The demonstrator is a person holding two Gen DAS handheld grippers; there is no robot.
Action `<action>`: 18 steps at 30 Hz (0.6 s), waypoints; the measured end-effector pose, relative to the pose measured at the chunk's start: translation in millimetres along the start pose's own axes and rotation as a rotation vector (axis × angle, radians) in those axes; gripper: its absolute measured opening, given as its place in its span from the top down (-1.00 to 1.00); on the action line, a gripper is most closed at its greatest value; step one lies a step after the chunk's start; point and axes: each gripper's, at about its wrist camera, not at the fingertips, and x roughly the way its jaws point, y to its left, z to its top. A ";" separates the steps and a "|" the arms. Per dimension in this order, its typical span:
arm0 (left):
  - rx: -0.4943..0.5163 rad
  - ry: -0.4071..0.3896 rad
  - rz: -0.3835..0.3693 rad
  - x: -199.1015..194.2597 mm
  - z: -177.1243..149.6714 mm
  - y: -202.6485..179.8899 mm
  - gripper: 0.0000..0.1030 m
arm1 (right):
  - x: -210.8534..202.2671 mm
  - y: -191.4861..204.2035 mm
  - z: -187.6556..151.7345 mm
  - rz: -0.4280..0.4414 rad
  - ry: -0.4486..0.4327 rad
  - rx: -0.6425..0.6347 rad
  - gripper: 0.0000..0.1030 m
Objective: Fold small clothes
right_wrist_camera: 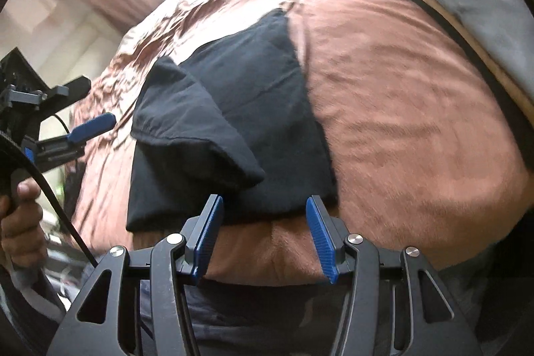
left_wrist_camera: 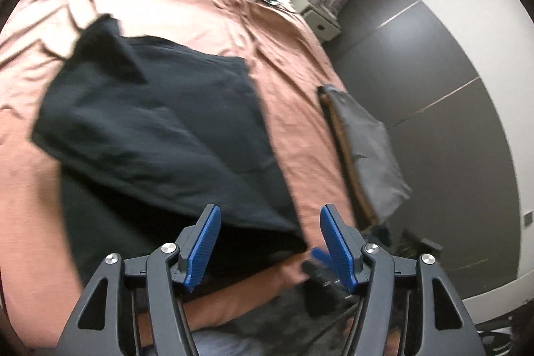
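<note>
Garment (right_wrist_camera: 233,135), black and part-folded on the bed (right_wrist_camera: 400,122), lies just above both released hand-held grippers, left (left_wrist_camera: 270,244) and right (right_wrist_camera: 265,236); its near hem meets the right one's fingertips.

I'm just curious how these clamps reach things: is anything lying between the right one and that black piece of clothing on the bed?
Nothing visible. The black garment lies on the brown bedspread just ahead of the right gripper, whose fingers stand open with only bare bedspread between them. The grey cushion sits well off to the side.
</note>
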 end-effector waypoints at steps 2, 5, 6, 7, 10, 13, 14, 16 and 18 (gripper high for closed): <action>0.003 -0.007 0.040 -8.1 -2.3 12.0 -0.24 | 4.0 10.6 5.5 -0.032 0.010 -0.066 0.03; 0.004 -0.012 0.091 -21.4 -8.1 32.2 -0.24 | 14.0 24.8 13.8 -0.067 0.041 -0.152 0.03; 0.002 -0.012 0.103 -25.0 -10.9 39.7 -0.24 | 17.7 28.8 16.2 -0.083 0.051 -0.176 0.03; -0.001 -0.012 0.115 -27.6 -13.7 47.2 -0.24 | 22.0 33.6 18.9 -0.098 0.065 -0.203 0.03; -0.028 -0.017 0.145 -35.4 -22.4 71.5 -0.24 | 34.3 53.5 25.7 -0.123 0.106 -0.305 0.03; -0.061 -0.012 0.164 -38.3 -30.0 92.0 -0.24 | 44.9 69.2 30.9 -0.142 0.129 -0.381 0.03; -0.072 -0.011 0.165 -38.5 -32.3 98.1 -0.24 | 49.4 73.1 34.3 -0.150 0.134 -0.397 0.03; -0.096 -0.010 0.164 -38.9 -35.8 110.7 -0.24 | 59.8 76.7 40.5 -0.172 0.148 -0.416 0.03; -0.109 -0.007 0.171 -37.8 -39.1 120.1 -0.24 | 71.2 79.9 45.3 -0.204 0.169 -0.449 0.03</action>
